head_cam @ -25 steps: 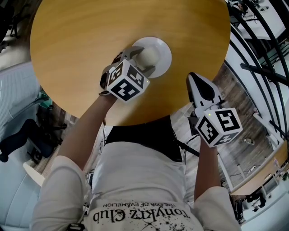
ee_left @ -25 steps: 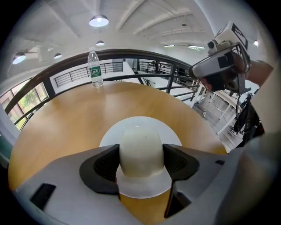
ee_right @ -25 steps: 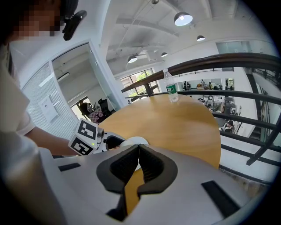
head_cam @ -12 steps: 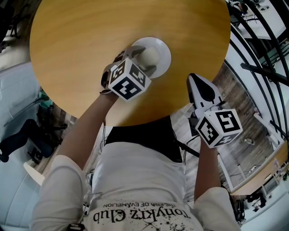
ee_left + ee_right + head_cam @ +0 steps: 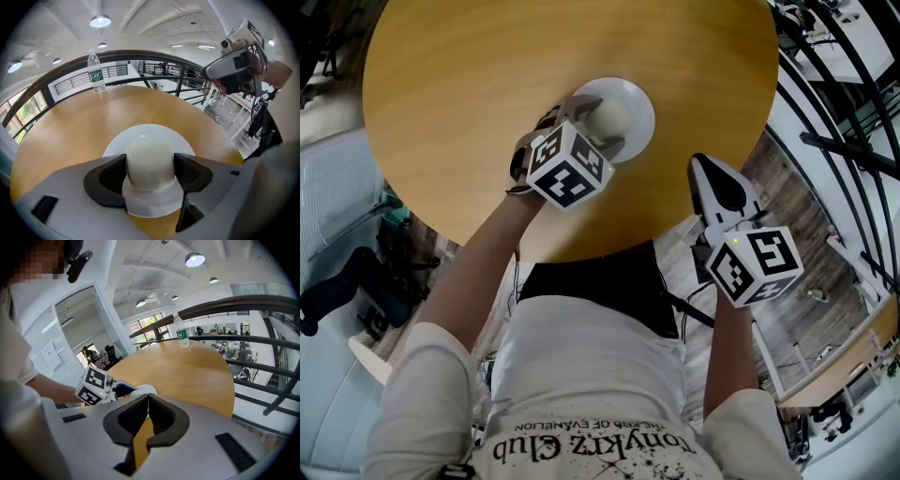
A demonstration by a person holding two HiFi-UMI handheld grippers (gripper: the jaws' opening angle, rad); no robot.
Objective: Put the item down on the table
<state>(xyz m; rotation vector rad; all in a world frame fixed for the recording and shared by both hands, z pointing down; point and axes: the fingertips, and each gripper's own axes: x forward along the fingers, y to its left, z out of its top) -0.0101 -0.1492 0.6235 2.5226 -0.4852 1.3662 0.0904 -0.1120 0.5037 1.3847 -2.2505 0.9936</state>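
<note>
Left gripper [image 5: 598,124] is reaching in over the round wooden table [image 5: 487,84], and its jaws are clamped on a white domed item [image 5: 150,159], one dark pad pressed to each side of the dome. The thing is smooth and rounded on top, with a wider flared skirt at the bottom (could be a cup or bowl flipped over, honestly can't say). It's right over the middle of a white plate [image 5: 168,136], and that item is the only thing in or over the plate. I can't tell from either angle whether the skirt is actually sitting on the plate or hanging just above it.

The plate sits on the table on the person's side of centre, flat on the wood.

Right gripper [image 5: 709,173] is off past the near edge of the table, well apart from the plate. Its jaws are pressed together with nothing between them; through the slit below the pads you just see the tabletop.

At the far edge of the table a clear plastic water bottle [image 5: 97,71] stands upright, green label, cap on. How much is in it, I can't make out.
</note>
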